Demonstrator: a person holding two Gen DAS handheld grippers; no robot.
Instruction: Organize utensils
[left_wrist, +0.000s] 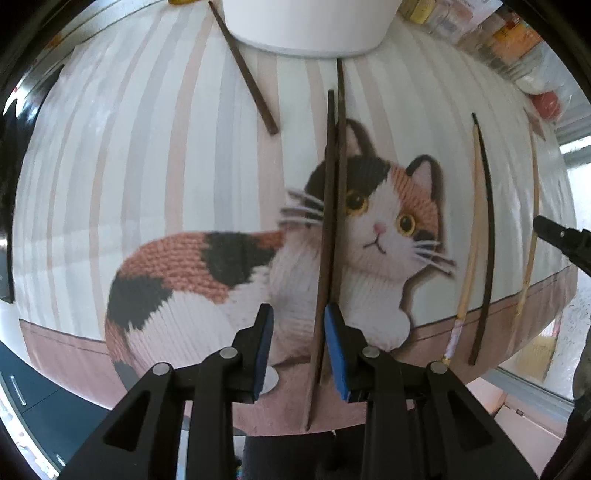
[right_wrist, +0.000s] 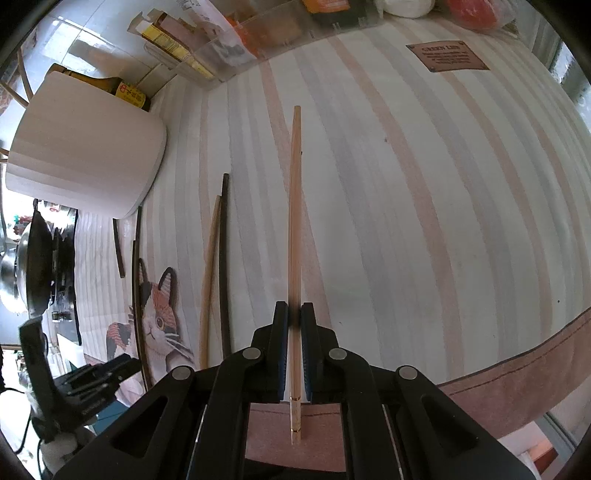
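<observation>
Two dark chopsticks (left_wrist: 327, 221) lie side by side on the cat-print mat (left_wrist: 147, 166). My left gripper (left_wrist: 299, 310) points down over their near ends, open; one stick runs between the blue pads (left_wrist: 334, 332), close to the right pad, with a gap on the left. My right gripper (right_wrist: 294, 306) is shut on a light bamboo chopstick (right_wrist: 295, 206) that points away, low over the striped mat (right_wrist: 406, 221). Its black tip (left_wrist: 554, 232) shows at the right edge of the left wrist view. A white holder (left_wrist: 306, 26) stands at the mat's far end.
More chopsticks lie loose: a dark one (left_wrist: 243, 70) near the holder, and a light one (left_wrist: 471, 236) beside a dark one (left_wrist: 487, 240). A clear bin of packets (right_wrist: 229, 40) and a sauce bottle (right_wrist: 125, 92) line the back. A wok (right_wrist: 33, 258) sits far left.
</observation>
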